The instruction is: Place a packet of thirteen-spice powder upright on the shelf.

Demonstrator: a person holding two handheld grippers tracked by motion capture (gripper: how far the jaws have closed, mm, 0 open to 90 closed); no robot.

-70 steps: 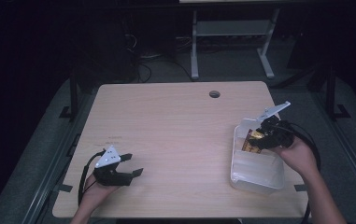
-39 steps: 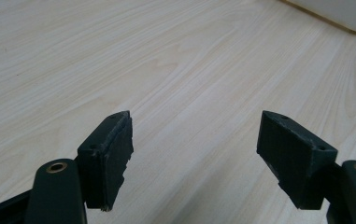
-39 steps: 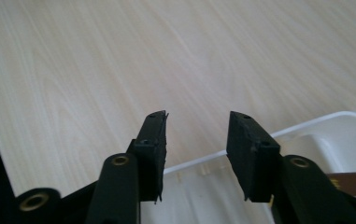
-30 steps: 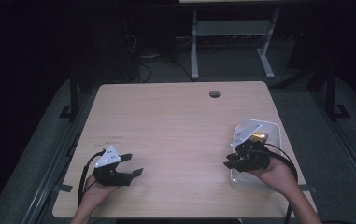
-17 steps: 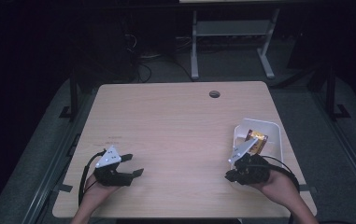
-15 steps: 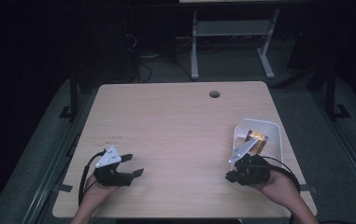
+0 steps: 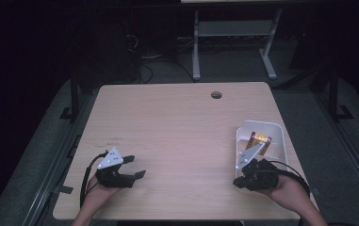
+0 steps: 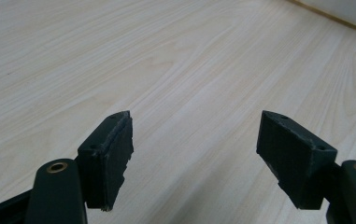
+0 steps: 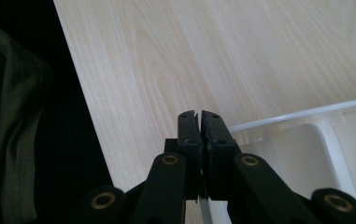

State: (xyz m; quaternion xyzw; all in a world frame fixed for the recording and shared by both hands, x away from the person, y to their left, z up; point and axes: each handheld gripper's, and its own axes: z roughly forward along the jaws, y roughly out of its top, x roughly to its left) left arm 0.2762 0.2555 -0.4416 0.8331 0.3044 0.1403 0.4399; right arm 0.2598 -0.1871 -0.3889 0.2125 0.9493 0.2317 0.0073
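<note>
Judging by the brown packet [image 7: 259, 141] already lying inside the white bin [image 7: 278, 128], the placing looks done: right claw [image 7: 238, 181] pinched empty beside the bin, left claw [image 7: 134, 167] gaping idle well apart.

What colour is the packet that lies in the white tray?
The packet is golden yellow with dark brown edges, lying in the white tray; the high view shows it best.

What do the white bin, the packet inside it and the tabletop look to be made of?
White bin: apparently moulded plastic, smooth, with a thin rim and a rib in the right gripper view. Packet: likely glossy foil or plastic film, gold and dark red; too small to be sure. Table: pale wood-grain surface, matte, probably laminate.
</note>
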